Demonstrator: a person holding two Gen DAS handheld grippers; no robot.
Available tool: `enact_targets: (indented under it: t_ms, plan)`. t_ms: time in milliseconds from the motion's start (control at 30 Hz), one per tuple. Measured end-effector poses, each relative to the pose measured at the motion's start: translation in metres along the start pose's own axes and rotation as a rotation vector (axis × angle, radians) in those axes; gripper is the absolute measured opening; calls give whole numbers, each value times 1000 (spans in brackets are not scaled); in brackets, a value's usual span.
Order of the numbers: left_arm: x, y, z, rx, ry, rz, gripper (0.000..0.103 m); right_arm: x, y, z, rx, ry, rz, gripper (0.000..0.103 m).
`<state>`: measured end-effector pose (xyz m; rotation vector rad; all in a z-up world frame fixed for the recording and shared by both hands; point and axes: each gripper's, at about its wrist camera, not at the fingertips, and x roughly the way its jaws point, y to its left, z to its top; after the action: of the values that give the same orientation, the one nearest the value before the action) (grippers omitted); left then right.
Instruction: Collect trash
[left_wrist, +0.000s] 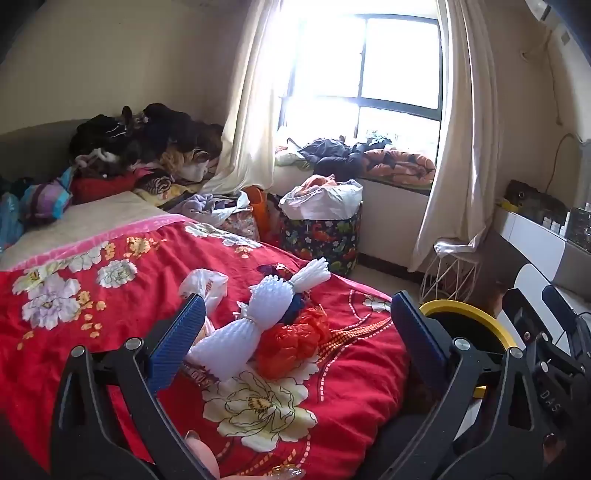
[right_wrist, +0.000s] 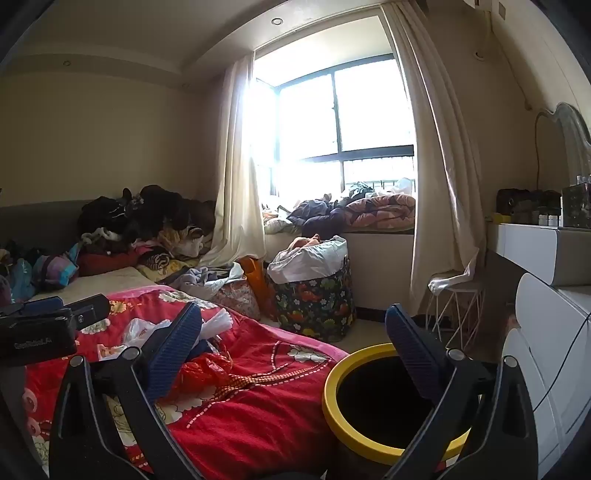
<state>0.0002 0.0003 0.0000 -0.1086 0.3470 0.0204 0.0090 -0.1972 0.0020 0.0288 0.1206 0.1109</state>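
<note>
Trash lies on the red flowered bedspread (left_wrist: 92, 343): white foam fruit netting (left_wrist: 258, 314), a crumpled red plastic bag (left_wrist: 291, 343), a dark blue piece (left_wrist: 295, 308) and a white plastic bag (left_wrist: 205, 282). My left gripper (left_wrist: 295, 332) is open and empty, just short of the netting. A black bin with a yellow rim (right_wrist: 369, 439) stands beside the bed. My right gripper (right_wrist: 295, 354) is open and empty above the bed's edge and bin. The red bag (right_wrist: 207, 369), the white bag (right_wrist: 136, 332) and the left gripper (right_wrist: 55, 314) show in the right wrist view.
Clothes are piled at the bed's head (left_wrist: 140, 147). A flowered laundry basket (left_wrist: 321, 232) and an orange bag (left_wrist: 258, 210) stand on the floor by the window. A white wire stool (left_wrist: 450, 269) and a white dresser (right_wrist: 546, 332) are at the right.
</note>
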Motion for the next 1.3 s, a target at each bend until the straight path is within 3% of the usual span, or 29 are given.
enact_targets:
  t_ms: [1300]
  plan:
    - [-1,1,3,-11,-18,-8,92,0,-1,1,0,8,-14,97]
